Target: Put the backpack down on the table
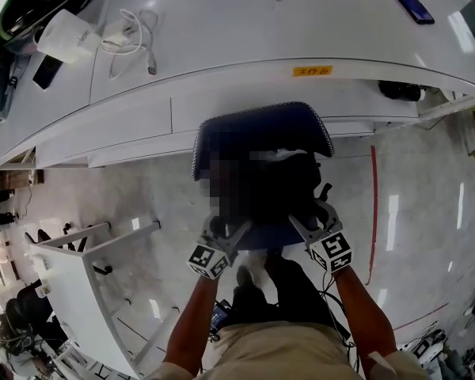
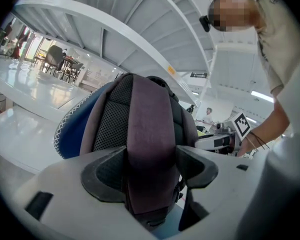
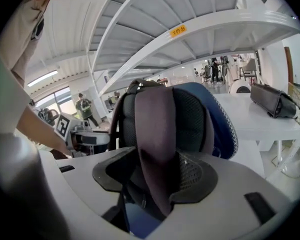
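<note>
Straddling the straps of the backpack, your left tool and right tool stand spread.
The tabletop lies beyond the backpack and higher; lift away from you.

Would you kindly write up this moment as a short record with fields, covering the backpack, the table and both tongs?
Table: white, curved edge, a white cable lying on it
Backpack: blue and black, in front of the table's edge and below its top, not on it
Left tongs: jaws wide, one shoulder strap between them, not clamped
Right tongs: other shoulder strap between the jaws; grip unclear
Task state: backpack not yet on the table
</note>
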The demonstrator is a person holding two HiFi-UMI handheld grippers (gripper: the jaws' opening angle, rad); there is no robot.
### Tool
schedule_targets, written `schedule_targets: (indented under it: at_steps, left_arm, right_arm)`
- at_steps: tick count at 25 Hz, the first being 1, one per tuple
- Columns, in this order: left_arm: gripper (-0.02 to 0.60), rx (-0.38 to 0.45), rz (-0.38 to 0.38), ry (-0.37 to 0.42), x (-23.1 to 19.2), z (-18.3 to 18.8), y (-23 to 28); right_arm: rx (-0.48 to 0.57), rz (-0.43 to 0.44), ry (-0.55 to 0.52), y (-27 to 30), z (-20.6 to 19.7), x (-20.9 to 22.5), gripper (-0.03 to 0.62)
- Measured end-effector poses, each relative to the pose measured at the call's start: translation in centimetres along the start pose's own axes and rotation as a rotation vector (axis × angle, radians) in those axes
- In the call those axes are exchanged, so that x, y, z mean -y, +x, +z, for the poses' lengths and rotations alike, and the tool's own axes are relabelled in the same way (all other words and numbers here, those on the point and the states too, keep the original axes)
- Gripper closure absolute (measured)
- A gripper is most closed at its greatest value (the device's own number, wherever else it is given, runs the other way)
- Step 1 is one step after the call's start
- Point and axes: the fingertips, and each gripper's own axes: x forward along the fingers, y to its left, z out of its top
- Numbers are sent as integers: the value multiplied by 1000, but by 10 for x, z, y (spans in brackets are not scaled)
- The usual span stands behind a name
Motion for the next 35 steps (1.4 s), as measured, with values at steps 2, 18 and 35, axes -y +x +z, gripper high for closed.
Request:
schedule_targets:
  at_steps: [2, 18, 35]
  left_arm:
    - [291, 14, 1, 3, 1, -3, 1]
    - [336, 32, 106, 56, 24, 4, -17]
    - [525, 259, -184, -9, 107, 141, -52]
  right_arm:
    - [-37, 29, -1, 6, -22, -10, 378]
    - [12, 46, -14, 13, -22, -40, 518]
    - [219, 174, -153, -33, 121, -124, 531]
